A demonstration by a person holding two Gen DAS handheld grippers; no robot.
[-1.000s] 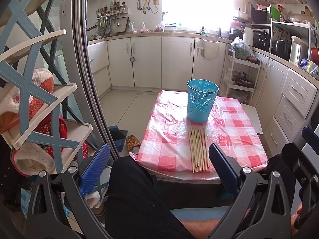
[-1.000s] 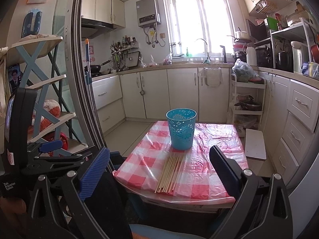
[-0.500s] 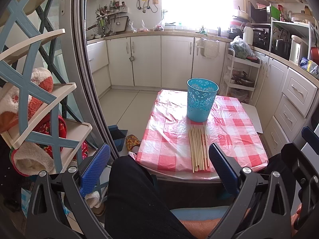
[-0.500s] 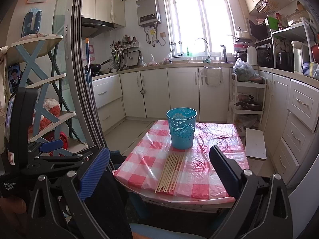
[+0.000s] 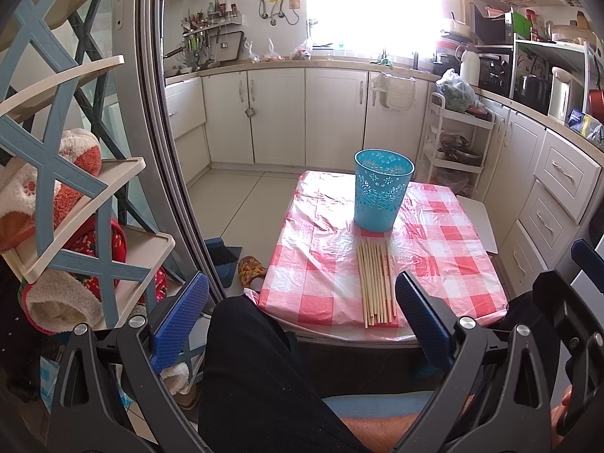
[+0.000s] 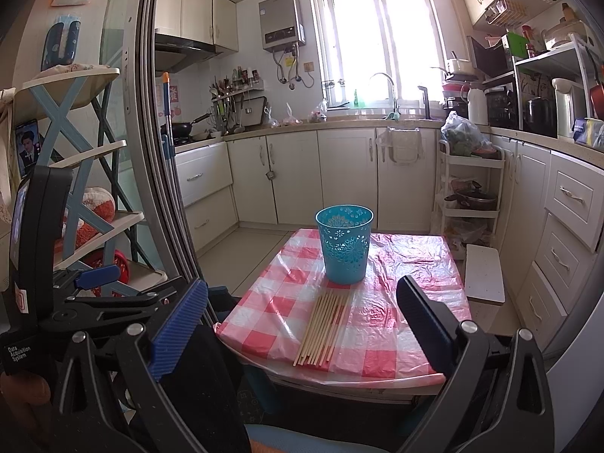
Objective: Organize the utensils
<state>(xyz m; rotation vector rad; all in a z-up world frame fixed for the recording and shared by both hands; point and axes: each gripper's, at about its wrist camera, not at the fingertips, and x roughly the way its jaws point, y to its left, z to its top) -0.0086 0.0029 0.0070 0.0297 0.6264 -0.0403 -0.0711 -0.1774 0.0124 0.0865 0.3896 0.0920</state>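
Observation:
Several wooden chopsticks (image 5: 375, 283) lie side by side on a small table with a red-checked cloth (image 5: 445, 260), near its front edge. A blue perforated plastic cup (image 5: 381, 190) stands upright just behind them. The chopsticks (image 6: 322, 326) and the cup (image 6: 344, 243) also show in the right wrist view. My left gripper (image 5: 302, 321) is open and empty, held back from the table above my lap. My right gripper (image 6: 302, 328) is open and empty, also short of the table's front edge.
A blue-and-cream shelf rack (image 5: 56, 188) with plush slippers stands at the left, beside a sliding door frame (image 5: 166, 151). Kitchen cabinets (image 5: 302, 113) line the back and right. A white rolling cart (image 5: 458, 143) stands behind the table. A white stool (image 6: 483, 273) sits right of it.

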